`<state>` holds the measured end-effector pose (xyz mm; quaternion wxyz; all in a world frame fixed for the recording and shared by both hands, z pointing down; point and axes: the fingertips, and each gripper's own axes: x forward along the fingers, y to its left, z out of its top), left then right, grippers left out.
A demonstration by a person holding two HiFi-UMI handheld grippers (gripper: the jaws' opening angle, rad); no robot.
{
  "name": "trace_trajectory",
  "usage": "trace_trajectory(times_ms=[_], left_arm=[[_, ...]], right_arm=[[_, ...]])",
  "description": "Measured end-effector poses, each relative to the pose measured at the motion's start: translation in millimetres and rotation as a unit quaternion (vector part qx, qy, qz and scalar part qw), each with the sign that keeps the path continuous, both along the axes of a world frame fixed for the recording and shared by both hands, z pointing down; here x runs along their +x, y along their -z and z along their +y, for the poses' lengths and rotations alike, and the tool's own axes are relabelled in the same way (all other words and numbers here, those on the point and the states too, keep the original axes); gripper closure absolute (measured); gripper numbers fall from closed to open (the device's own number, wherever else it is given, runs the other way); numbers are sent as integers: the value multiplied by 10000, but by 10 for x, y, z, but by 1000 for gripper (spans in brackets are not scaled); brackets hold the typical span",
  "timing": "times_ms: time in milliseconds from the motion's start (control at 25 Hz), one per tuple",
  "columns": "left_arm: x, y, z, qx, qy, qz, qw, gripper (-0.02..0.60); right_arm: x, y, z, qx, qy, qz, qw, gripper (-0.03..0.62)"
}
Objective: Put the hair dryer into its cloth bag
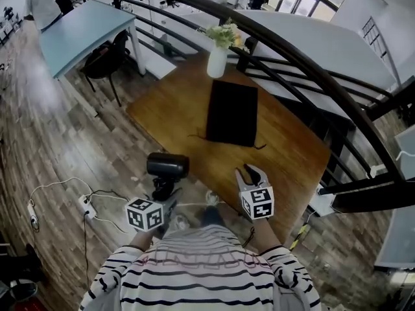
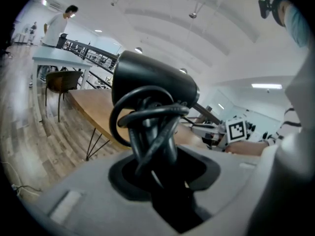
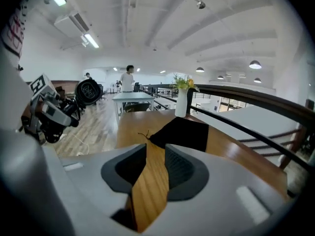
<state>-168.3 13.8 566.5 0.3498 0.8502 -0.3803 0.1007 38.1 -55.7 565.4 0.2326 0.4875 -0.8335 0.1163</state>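
Observation:
The black hair dryer [image 1: 167, 165] hangs off the near left edge of the wooden table [image 1: 292, 151], its cord coiled round the handle [image 2: 147, 132]. My left gripper [image 1: 163, 190] is shut on that handle, with the dryer's barrel [image 2: 155, 80] rising above the jaws. The black cloth bag [image 1: 231, 113] lies flat in the middle of the table, its drawstrings trailing at the near end. My right gripper [image 1: 249, 172] hovers open over the table's near edge, a short way before the bag [image 3: 184, 132], with only tabletop showing between its fingers.
A white vase with flowers [image 1: 217, 59] stands just beyond the bag. A black railing [image 1: 311, 63] curves past the table's far and right sides. A power strip and white cable [image 1: 85, 206] lie on the floor at left. A chair [image 1: 104, 60], a light table and a person are farther off.

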Motion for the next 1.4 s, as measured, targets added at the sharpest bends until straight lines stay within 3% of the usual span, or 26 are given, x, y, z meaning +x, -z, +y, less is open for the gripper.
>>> trace_trajectory(times_ms=[240, 400, 600, 840, 1160, 1240, 1400], left_arm=[[289, -88, -338, -109, 38, -48, 9999, 425], [352, -148, -692, -210, 42, -104, 9997, 425], [477, -285, -836, -409, 0, -255, 9988, 425], [597, -453, -998, -646, -135, -362, 9972, 425], [693, -589, -1154, -802, -255, -429, 9955, 425], [715, -617, -1164, -834, -301, -449, 9950, 425], [742, -683, -1165, -887, -378, -502, 9941, 425]], right_arm=[[240, -352, -536, -209, 670, 998, 9925, 465], [281, -615, -994, -384, 1077, 1728, 9783, 447], [374, -891, -1290, -444, 1677, 2511, 9523, 445], [459, -1159, -1614, -427, 2490, 3421, 9051, 451], [521, -1446, -1755, -752, 3141, 3721, 8702, 469], [512, -1472, -1743, -786, 3252, 3701, 8666, 508], [489, -1477, -1709, -765, 3368, 3580, 8675, 491]])
